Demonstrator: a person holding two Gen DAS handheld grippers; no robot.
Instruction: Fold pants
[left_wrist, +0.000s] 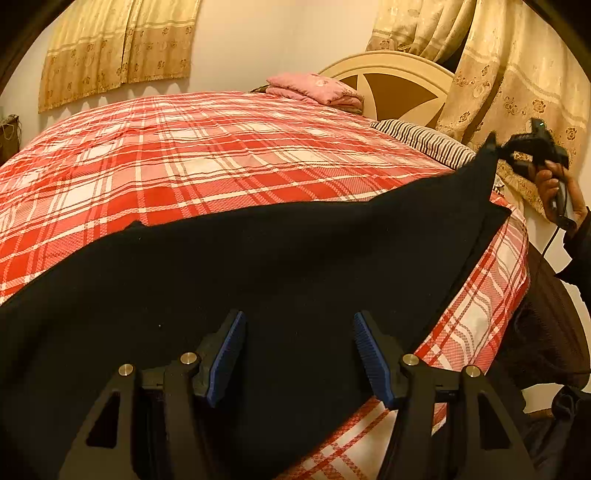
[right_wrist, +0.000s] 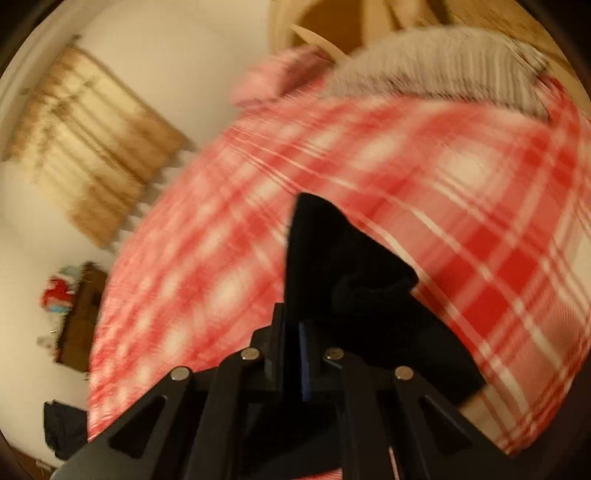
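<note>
Black pants (left_wrist: 258, 266) lie spread across the near edge of a bed with a red and white plaid cover (left_wrist: 207, 155). My left gripper (left_wrist: 299, 350) is open, its blue pads apart just above the pants' near part. My right gripper (left_wrist: 495, 147) is at the far right in the left wrist view, shut on a corner of the pants and lifting it off the bed. In the blurred right wrist view the right gripper (right_wrist: 301, 354) has its jaws closed on black fabric (right_wrist: 343, 266) that sticks up above the plaid cover (right_wrist: 443, 184).
A folded pink blanket (left_wrist: 314, 88) and a striped pillow (left_wrist: 424, 142) lie near the cream headboard (left_wrist: 391, 74). Beige curtains (left_wrist: 517, 74) hang at right. The bed's right edge (left_wrist: 517, 266) drops to a dark object. A wooden cabinet (right_wrist: 81, 314) stands by the wall.
</note>
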